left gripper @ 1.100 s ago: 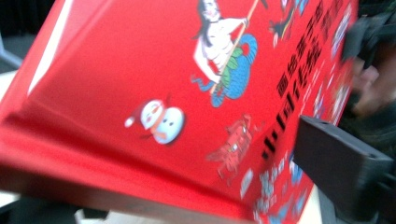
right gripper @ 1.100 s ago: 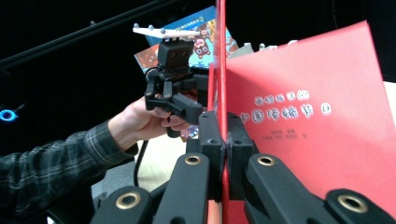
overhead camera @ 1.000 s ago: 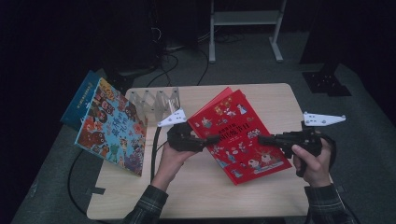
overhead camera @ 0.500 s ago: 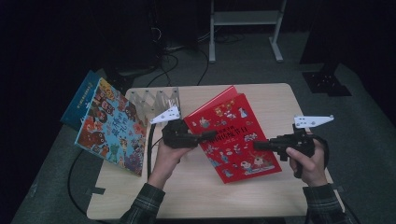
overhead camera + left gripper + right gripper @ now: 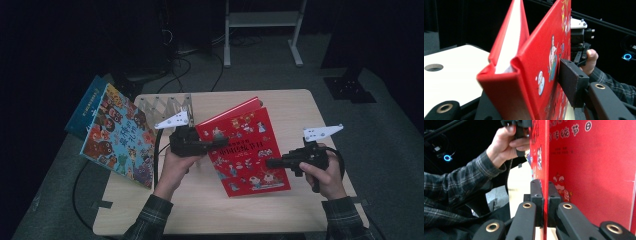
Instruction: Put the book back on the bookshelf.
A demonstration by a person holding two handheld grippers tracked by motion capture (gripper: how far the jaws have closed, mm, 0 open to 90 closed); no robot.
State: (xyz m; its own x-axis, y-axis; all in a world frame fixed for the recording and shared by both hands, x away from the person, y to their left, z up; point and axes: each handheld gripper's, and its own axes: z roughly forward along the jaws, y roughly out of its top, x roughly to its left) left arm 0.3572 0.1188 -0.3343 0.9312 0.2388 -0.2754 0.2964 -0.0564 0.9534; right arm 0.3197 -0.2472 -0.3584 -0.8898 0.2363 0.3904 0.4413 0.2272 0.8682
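A red picture book [image 5: 245, 150] hangs tilted over the wooden table [image 5: 300, 110], held between my two grippers. My left gripper [image 5: 220, 142] is at its upper left corner by the spine. In the left gripper view the book [image 5: 544, 50] stands between the jaws of that gripper [image 5: 524, 95]. They have just been closing: one pad [image 5: 571, 82] lies against the front cover, and the book hides the other. The covers still gape. My right gripper [image 5: 270, 162] is shut on the lower right edge; in its own view that gripper [image 5: 546, 195] pinches the thin cover edge [image 5: 594, 170].
A colourful picture book [image 5: 120, 135] leans upright at the table's left edge, with a blue book [image 5: 90, 107] behind it. A metal slotted rack [image 5: 167, 105] stands at the back left. A cable [image 5: 157, 155] runs down beside the left hand. Dark floor surrounds the table.
The red book and both grippers have shifted a little to the left, and the right hand has sunk slightly. The left gripper's jaws have narrowed around the book's spine.
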